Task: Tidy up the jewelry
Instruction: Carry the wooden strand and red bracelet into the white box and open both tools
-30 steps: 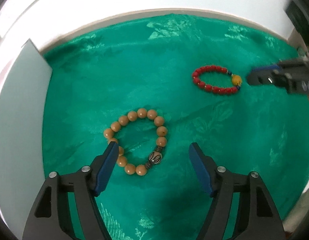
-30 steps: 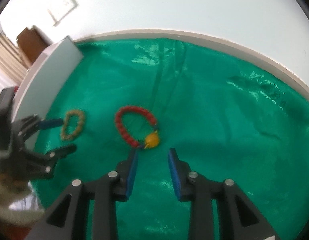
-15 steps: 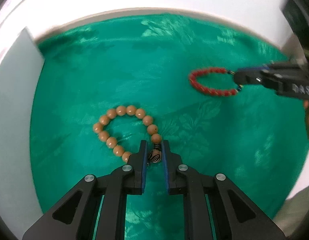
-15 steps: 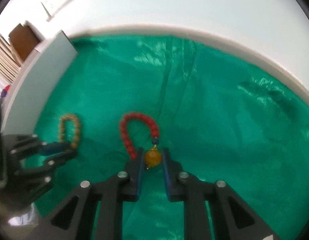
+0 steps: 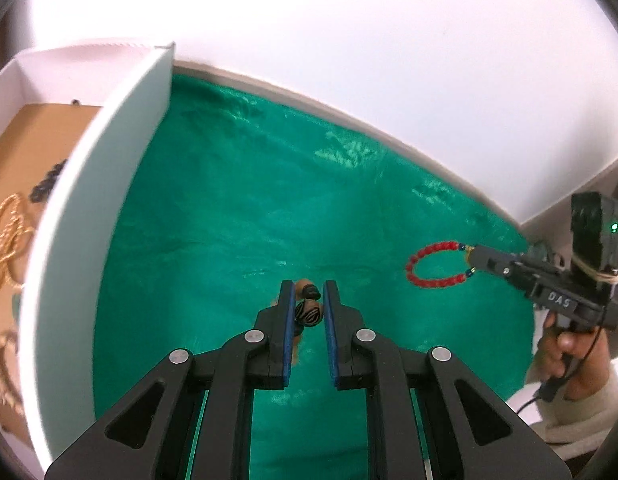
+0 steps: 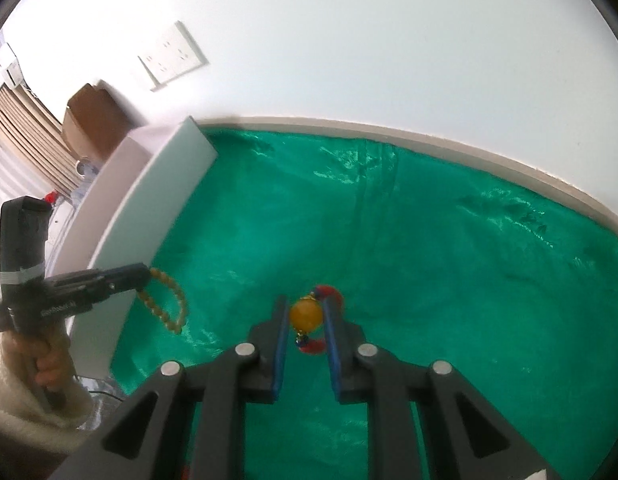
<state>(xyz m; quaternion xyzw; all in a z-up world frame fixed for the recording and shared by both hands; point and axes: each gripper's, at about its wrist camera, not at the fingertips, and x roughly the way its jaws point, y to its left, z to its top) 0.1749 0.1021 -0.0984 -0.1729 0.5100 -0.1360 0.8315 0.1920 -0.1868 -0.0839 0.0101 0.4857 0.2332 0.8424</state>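
Observation:
My left gripper (image 5: 307, 294) is shut on the striped bead of the tan wooden bracelet (image 5: 308, 314), lifted above the green cloth (image 5: 249, 208). From the right wrist view, that bracelet (image 6: 171, 302) dangles from the left gripper (image 6: 146, 273) beside the white box (image 6: 149, 208). My right gripper (image 6: 305, 310) is shut on the yellow bead (image 6: 305, 315) of the red bracelet (image 6: 335, 294). Seen from the left wrist, the red bracelet (image 5: 408, 268) hangs as a loop from the right gripper (image 5: 475, 260), clear of the cloth.
The white box (image 5: 93, 200) stands at the cloth's left edge; gold chains (image 5: 5, 220) and dark beads (image 5: 45, 184) lie on its tan floor. A white wall runs behind the table. A person's hand (image 5: 565, 344) in a cream sleeve holds the right gripper.
Both grippers closed from open onto their bracelets and lifted them off the cloth. The left gripper rose and rolled, bringing the box's inside into view.

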